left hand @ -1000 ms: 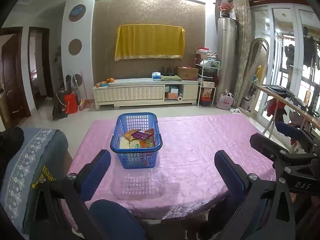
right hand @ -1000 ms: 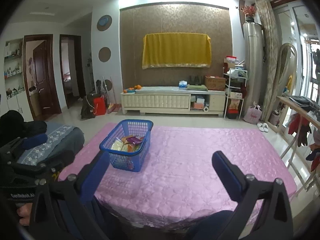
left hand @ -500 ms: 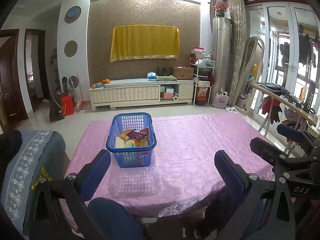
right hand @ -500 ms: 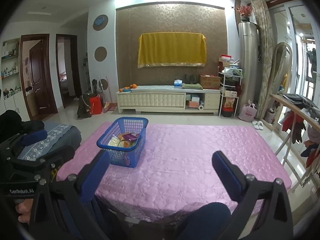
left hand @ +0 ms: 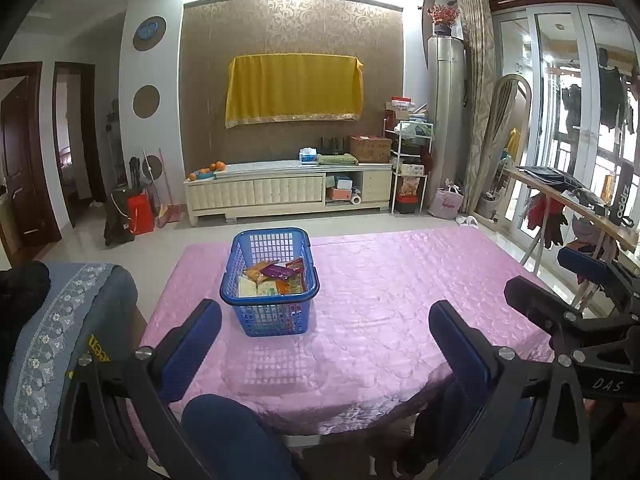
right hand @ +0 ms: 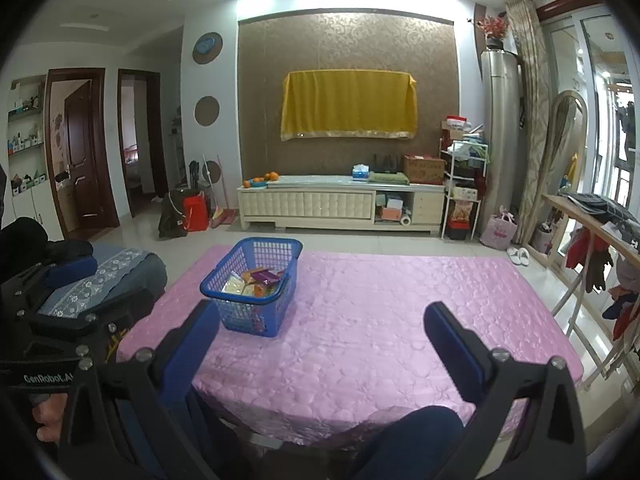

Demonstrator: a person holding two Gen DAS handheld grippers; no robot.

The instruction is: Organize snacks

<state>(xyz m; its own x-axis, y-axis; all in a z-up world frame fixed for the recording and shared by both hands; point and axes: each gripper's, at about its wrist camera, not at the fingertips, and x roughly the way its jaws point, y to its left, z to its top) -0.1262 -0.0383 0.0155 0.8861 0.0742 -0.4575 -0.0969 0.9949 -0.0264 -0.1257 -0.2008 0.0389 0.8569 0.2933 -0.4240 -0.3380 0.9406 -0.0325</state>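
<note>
A living room with a brown patterned wall, one yellow cloth (left hand: 294,90) hung on it, and one long white cabinet (left hand: 288,194) below. In front stands one table (left hand: 400,300) under a pink quilted cover. On the cover sits one blue basket (left hand: 270,282), toward the left half of the table and well back from the near edge. The snacks (left hand: 272,278) lie inside it as a loose heap of packets in orange, yellow, purple and red; at least five show, but an exact count cannot be made. One chair with a blue-grey embroidered cover (left hand: 60,340) stands at the table's left side.

Two grippers are in play. The left gripper (left hand: 324,338) has its two blue fingers spread wide with nothing between them, hovering above the near edge of the table, short of the basket. The right gripper (right hand: 320,340) is likewise spread wide and empty, over the near edge, with the basket ahead of its left finger.

Compared with a second ago, the basket and snacks lie in the same place on the cover; both cameras have drawn back slightly, so the basket looks a little farther off. The fingers stay as wide apart as before.
</note>
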